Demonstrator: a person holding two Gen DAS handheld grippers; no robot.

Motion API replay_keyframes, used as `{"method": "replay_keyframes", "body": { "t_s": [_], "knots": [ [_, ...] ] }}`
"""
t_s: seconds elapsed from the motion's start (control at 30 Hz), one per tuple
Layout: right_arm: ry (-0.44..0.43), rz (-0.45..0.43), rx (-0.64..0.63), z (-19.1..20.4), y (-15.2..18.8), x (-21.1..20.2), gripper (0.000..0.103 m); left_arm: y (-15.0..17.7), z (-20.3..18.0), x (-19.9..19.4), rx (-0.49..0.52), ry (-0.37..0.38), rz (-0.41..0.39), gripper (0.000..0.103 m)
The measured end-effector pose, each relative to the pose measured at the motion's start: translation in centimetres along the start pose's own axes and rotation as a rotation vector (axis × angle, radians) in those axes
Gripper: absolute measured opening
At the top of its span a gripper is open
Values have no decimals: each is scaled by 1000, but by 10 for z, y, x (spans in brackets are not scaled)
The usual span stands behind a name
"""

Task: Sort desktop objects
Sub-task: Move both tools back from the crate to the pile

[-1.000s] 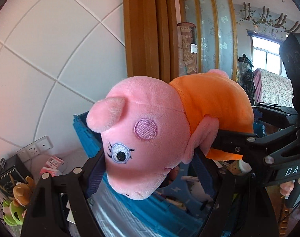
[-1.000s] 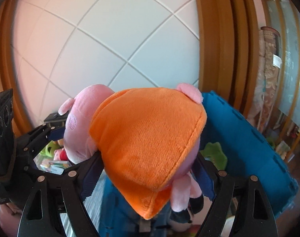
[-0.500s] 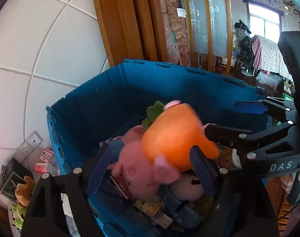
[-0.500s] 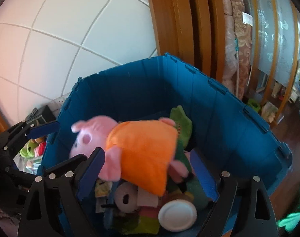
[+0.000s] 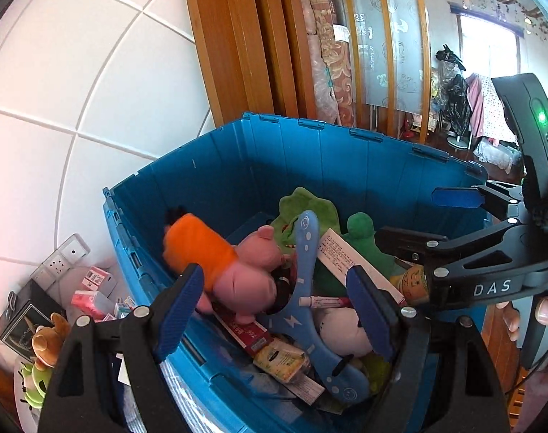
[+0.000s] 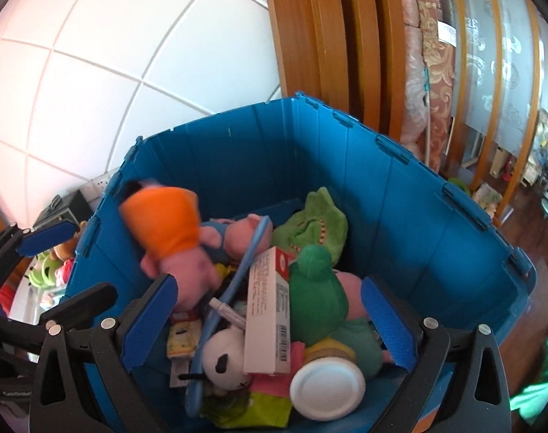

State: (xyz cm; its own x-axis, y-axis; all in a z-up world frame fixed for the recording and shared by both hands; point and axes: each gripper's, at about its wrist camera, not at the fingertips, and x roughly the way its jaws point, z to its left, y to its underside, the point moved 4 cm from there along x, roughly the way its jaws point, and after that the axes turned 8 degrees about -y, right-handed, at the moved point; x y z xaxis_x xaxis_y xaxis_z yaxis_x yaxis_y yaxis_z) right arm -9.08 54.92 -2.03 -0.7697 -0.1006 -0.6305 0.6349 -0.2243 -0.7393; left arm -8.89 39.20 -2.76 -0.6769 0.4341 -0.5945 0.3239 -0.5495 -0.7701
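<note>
Against the white tiled wall (image 5: 57,90) stood the blue bin (image 5: 310,151). In the left wrist view our left gripper (image 5: 279,299) gaped wide over it, holding nothing; the pink pig plush (image 5: 230,270) lay inside. In the right wrist view our right gripper (image 6: 270,310), jaws just opening, stood wide and empty above the bin (image 6: 418,198), the plush (image 6: 173,231) lying inside at its left wall.

The bench (image 5: 25,406) shows only as a pale strip at the near left, beside the blue crate (image 5: 346,166) standing on it. Left of the crate, small pink-and-white boxes (image 5: 93,294) lie near a dark box (image 5: 21,319), with a brown plush toy (image 5: 46,339) and a green toy (image 5: 32,384) nearer. White wall sockets (image 5: 62,258) sit at the far left edge against the tiled wall (image 5: 75,90).
</note>
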Motion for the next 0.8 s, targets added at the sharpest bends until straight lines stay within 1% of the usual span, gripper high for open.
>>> {"method": "replay_keyframes", "body": {
  "t_s": [0.17,0.3,0.4,0.43,0.63,0.7,0.8],
  "knots": [
    [12,-13,-6,8,2,-6,103,7,10,-9,-34,-15,-16,81],
    [20,-37,-18,16,6,-12,103,17,27,-21,-86,-35,-44,81],
    [18,-54,-31,29,9,-16,103,29,47,-32,-135,-83,-73,81],
    [15,-61,-37,34,9,-17,103,35,57,-37,-158,-112,-80,81],
    [-33,-114,-103,87,12,-25,103,77,121,-59,-302,-220,-121,81],
    [-57,-133,-129,109,13,-25,103,94,143,-64,-345,-256,-118,81],
    [-92,-153,-162,144,15,-23,103,125,178,-70,-394,-315,-85,81]
  ]
}}
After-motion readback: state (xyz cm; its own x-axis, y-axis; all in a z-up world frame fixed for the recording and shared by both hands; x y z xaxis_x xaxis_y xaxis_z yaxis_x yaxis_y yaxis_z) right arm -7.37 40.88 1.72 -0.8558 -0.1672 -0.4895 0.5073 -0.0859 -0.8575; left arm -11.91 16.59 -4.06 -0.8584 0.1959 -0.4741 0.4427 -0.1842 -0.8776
